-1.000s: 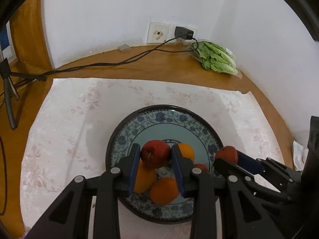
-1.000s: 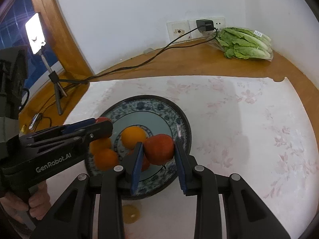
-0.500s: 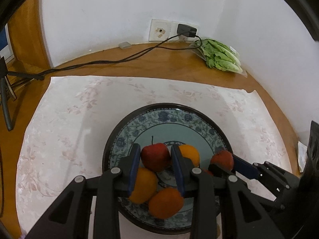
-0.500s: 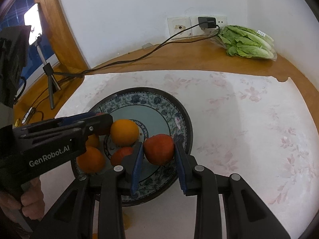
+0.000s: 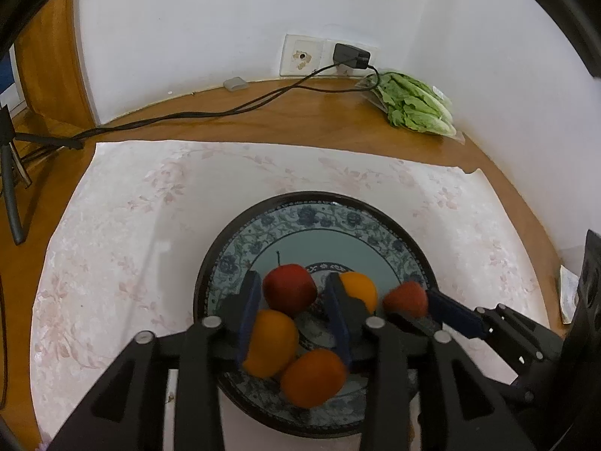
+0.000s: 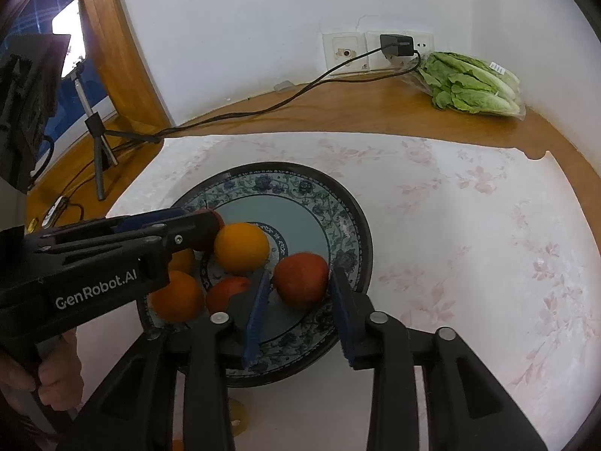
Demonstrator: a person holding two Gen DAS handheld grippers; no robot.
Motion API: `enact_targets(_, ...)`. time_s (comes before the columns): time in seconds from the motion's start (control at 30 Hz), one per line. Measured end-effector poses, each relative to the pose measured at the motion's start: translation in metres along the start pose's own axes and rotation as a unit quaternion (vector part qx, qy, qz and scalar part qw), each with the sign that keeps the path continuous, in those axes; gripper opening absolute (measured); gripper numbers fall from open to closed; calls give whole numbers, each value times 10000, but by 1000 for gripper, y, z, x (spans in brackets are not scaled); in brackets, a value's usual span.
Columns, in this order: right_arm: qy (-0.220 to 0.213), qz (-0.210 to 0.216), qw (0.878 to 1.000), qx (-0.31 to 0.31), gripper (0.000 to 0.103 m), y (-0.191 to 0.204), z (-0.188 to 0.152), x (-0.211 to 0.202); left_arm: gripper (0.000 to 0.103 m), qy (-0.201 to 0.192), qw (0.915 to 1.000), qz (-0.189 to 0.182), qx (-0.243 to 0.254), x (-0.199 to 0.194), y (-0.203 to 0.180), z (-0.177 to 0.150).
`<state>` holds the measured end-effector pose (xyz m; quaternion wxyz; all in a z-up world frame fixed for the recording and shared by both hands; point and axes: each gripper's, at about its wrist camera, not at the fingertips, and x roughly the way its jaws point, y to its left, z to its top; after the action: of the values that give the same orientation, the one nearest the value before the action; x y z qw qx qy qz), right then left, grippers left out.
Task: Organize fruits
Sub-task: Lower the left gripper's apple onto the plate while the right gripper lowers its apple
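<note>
While upright, stem skyward: apple [image 5: 288,290] on plate [image 5: 390,225].

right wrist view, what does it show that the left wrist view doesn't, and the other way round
Only the right wrist view shows the bright lamp on its tripod, a hand and a red fruit beside the oranges. Only the left wrist view shows the apple's stem. Both show the patterned plate, the lettuce and the wall charger.

One plate [image 5: 240,240], three oranges [image 5: 271,342], three red fruits [image 5: 289,289].
</note>
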<state>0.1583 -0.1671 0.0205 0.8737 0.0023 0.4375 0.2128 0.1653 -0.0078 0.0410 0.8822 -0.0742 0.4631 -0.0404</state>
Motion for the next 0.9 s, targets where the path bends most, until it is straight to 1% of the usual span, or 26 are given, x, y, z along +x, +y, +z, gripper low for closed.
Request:
enact_targets(0.03,-18,2,10000,8,41,0,1,-2,45,2,10000,-15,14,-1,0,0)
enact_targets(0.17,-61,15,10000,-15,43,1,2,-7,50,-15,10000,-21,89,-8,-4,-3)
enact_targets(0.37,-86,36,10000,-33,45,4,1,-19,50,-60,9997,-18,239,-24,-8,-8)
enact_targets(0.53,-76,43,10000,-4,46,6,-2,-34,50,-59,9997,13,247,-38,-8,-14)
enact_targets(0.63,-42,128,9999,17,49,8,-7,-44,50,-46,9996,-47,261,-47,-9,-19)
enact_targets(0.9,43,238,9997,29,49,13,-17,-67,50,-40,9993,-186,312,-69,-11,-37)
